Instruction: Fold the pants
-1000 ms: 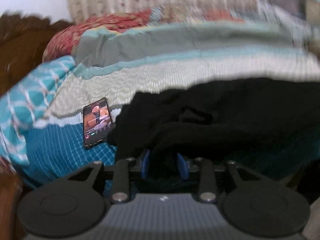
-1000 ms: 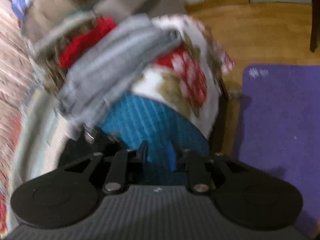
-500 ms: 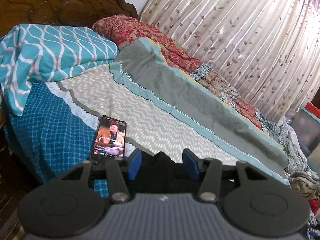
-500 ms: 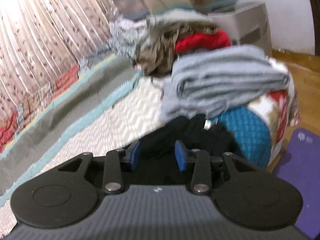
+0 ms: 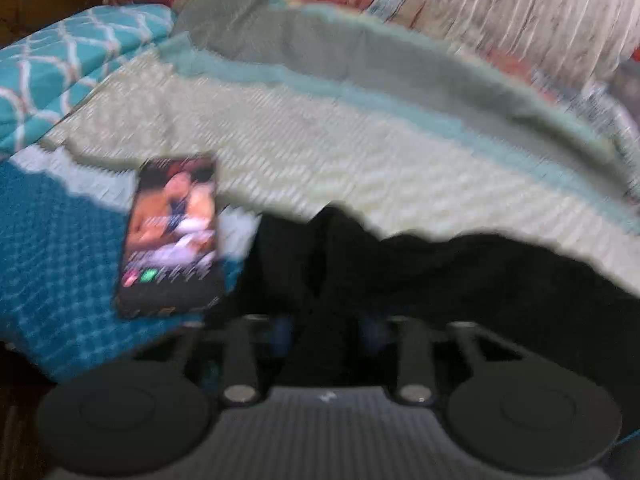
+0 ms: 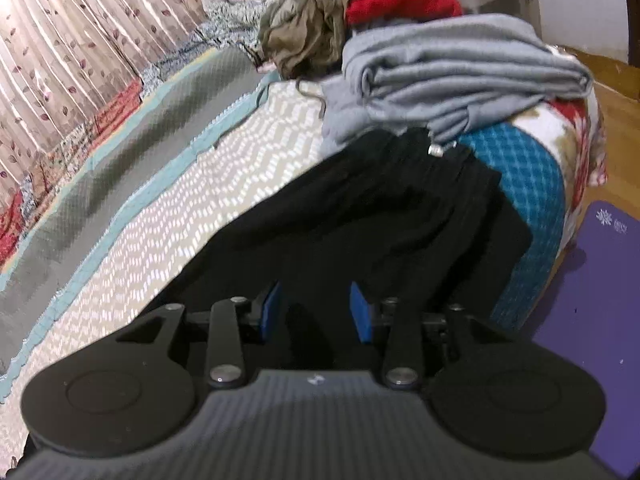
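Right wrist view, black pants (image 6: 360, 216) at bed edge (image 6: 532, 200), grey pile (image 6: 460, 68) beyond

pants (image 6: 384, 216) on bed (image 6: 224, 184), phone (image 5: 172, 236) left, clothes pile (image 6: 452, 68) behind

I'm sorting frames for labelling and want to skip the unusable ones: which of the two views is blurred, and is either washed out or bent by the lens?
Left wrist view: heavy motion smear, the phone screen and bedspread pattern streaked, the black pants a dark, detail-free mass. Right wrist view: far sharper, the folded grey garment and curtain print readable, only mild softness. Both: fisheye bending at the edges; no strong glare.
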A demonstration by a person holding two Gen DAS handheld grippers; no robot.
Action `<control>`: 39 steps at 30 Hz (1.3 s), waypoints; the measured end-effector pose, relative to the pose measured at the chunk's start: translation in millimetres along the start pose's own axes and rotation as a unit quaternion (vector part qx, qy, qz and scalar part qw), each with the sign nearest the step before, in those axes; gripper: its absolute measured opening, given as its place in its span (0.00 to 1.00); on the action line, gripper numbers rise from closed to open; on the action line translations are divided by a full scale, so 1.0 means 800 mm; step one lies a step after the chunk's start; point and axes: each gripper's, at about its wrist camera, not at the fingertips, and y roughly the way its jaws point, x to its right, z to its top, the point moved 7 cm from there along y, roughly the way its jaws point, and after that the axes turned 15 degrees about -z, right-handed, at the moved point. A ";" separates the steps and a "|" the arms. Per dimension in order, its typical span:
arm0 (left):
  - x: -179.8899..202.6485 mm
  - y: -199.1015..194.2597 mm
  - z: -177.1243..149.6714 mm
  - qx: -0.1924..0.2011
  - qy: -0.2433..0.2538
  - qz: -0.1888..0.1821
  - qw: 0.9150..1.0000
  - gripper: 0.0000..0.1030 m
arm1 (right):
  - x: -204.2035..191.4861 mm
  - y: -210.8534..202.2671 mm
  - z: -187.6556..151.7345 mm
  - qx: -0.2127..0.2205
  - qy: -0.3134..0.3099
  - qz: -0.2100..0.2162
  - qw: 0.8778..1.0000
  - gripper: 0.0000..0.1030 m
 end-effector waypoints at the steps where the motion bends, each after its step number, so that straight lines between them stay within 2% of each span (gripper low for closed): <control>1: 0.009 -0.015 0.014 0.037 0.019 0.002 0.999 0.15 | -0.003 0.000 -0.004 -0.002 -0.002 -0.005 1.000 0.41; 3: 0.021 -0.048 0.043 0.119 0.060 0.025 0.991 0.15 | -0.009 0.001 -0.009 -0.004 -0.004 -0.015 1.000 0.42; 4: 0.020 -0.057 0.056 0.141 0.068 0.032 0.987 0.15 | -0.010 0.003 -0.010 -0.006 -0.004 -0.019 1.000 0.42; 5: 0.014 -0.056 0.062 0.141 0.063 0.030 0.988 0.16 | -0.012 0.004 -0.013 -0.008 -0.004 -0.023 1.000 0.42; 6: 0.004 -0.046 0.065 0.128 0.054 0.030 0.990 0.17 | -0.014 0.006 -0.015 -0.011 -0.005 -0.025 1.000 0.42; 7: -0.012 -0.026 0.062 0.106 0.048 0.047 0.992 0.24 | -0.016 0.009 -0.017 -0.013 -0.006 -0.028 1.000 0.43; 8: -0.024 -0.010 0.056 0.085 0.050 0.067 0.993 0.36 | -0.017 0.011 -0.020 -0.015 -0.008 -0.031 0.999 0.43; 10: -0.052 0.022 0.038 0.022 0.037 0.111 0.993 0.38 | -0.020 0.014 -0.024 -0.015 -0.015 -0.040 0.999 0.43; 11: -0.057 0.022 0.034 0.017 0.022 0.118 0.993 0.38 | -0.021 0.013 -0.024 -0.015 -0.018 -0.042 0.999 0.43; 12: -0.057 0.011 0.033 0.033 0.009 0.105 0.994 0.40 | -0.022 0.011 -0.023 -0.015 -0.021 -0.041 0.999 0.44; 14: -0.052 -0.022 0.036 0.074 -0.011 0.088 0.993 0.51 | -0.023 0.002 -0.019 -0.012 -0.023 -0.029 0.999 0.44; 16: -0.045 -0.059 0.040 0.121 -0.035 0.075 0.989 0.51 | -0.020 -0.008 -0.015 0.002 -0.020 -0.023 1.000 0.44; 19: -0.012 -0.091 0.042 0.151 -0.042 0.012 0.988 0.48 | -0.030 -0.027 -0.011 0.027 -0.036 -0.002 0.999 0.44; 22: 0.041 -0.086 0.031 0.129 0.010 -0.033 0.991 0.48 | -0.049 -0.037 -0.015 0.040 -0.067 0.017 0.997 0.44; 25: 0.096 -0.052 0.009 0.087 0.054 -0.087 0.991 0.48 | -0.068 -0.040 -0.027 0.028 -0.085 0.051 0.995 0.44; 26: 0.111 -0.038 0.000 0.071 0.070 -0.093 0.991 0.48 | -0.075 -0.040 -0.033 0.024 -0.094 0.062 0.993 0.44; 28: 0.134 -0.008 -0.023 0.032 0.103 -0.085 0.991 0.48 | -0.085 -0.039 -0.042 0.018 -0.116 0.077 0.990 0.44; 29: 0.139 0.008 -0.032 0.013 0.120 -0.068 0.990 0.49 | -0.086 -0.037 -0.045 0.015 -0.127 0.078 0.989 0.43; 31: 0.125 0.050 -0.058 -0.049 0.150 0.025 0.987 0.47 | -0.073 -0.021 -0.050 0.004 -0.143 0.037 0.989 0.42; 32: 0.107 0.068 -0.068 -0.079 0.140 0.057 0.985 0.41 | -0.055 -0.003 -0.051 -0.009 -0.142 -0.002 0.990 0.41; 33: 0.095 0.072 -0.073 -0.085 0.110 0.048 0.989 0.41 | -0.035 0.008 -0.049 -0.018 -0.122 -0.008 0.992 0.27; 34: 0.094 0.065 -0.070 -0.075 0.091 0.038 0.992 0.39 | -0.016 0.008 -0.043 -0.023 -0.084 0.013 0.996 0.19; 35: 0.096 0.058 -0.065 -0.074 0.081 0.031 0.994 0.39 | 0.001 0.004 -0.035 -0.034 -0.053 0.026 0.998 0.18; 36: 0.100 0.050 -0.060 -0.069 0.075 0.026 0.994 0.40 | 0.013 -0.005 -0.028 -0.023 -0.040 0.033 0.998 0.22; 39: 0.113 0.030 -0.041 -0.044 0.075 0.016 0.996 0.46 | 0.062 -0.036 0.001 0.052 -0.022 0.006 0.998 0.37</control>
